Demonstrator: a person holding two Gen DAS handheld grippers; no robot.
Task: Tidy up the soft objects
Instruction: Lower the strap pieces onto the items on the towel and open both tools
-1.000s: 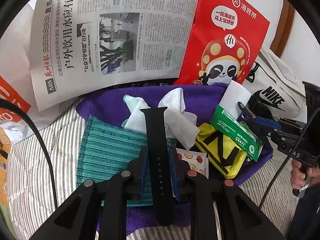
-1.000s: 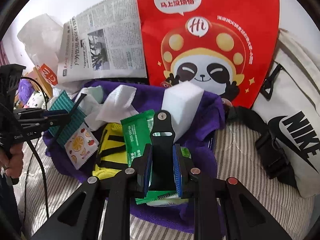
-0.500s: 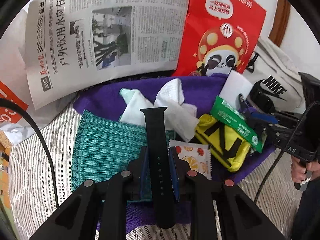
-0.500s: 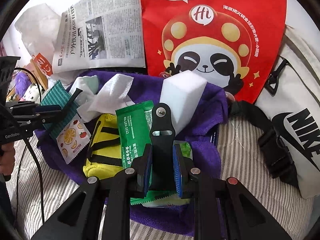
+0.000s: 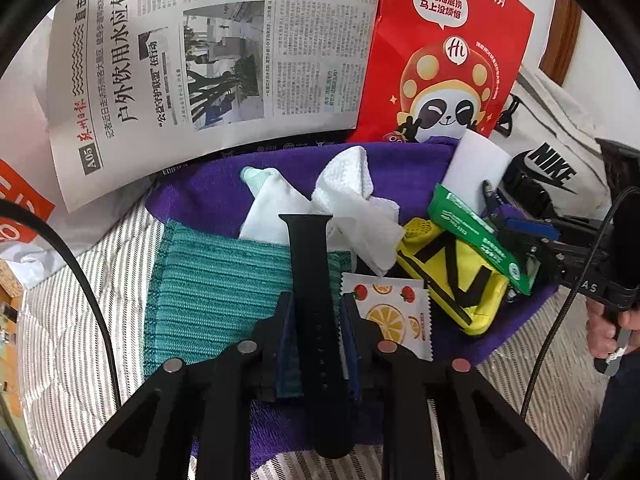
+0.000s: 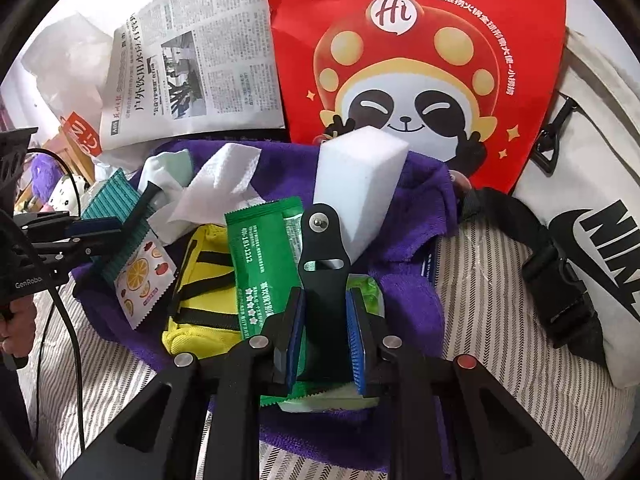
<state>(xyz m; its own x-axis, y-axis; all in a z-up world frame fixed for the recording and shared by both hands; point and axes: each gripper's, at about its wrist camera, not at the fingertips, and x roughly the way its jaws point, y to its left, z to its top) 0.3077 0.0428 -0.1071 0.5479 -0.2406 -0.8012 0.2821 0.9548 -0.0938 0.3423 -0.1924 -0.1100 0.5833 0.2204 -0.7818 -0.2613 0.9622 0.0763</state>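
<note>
Tilting downward, left tool (image 5: 316, 328) opening around black strap (image 5: 310, 264); right tool (image 6: 326, 332) clamps buckle strap (image 6: 324, 248).

A bed with a grey and white striped sheet (image 6: 500, 380) fills the bottom. Behind it is a white wall (image 5: 600, 60) with a strip of brown wood (image 5: 562, 36) on it. A newspaper (image 5: 224, 60), a red paper bag with a panda (image 6: 420, 60) and a white Nike bag (image 6: 592, 200) lean there. Daylight makes everything bright.
</note>
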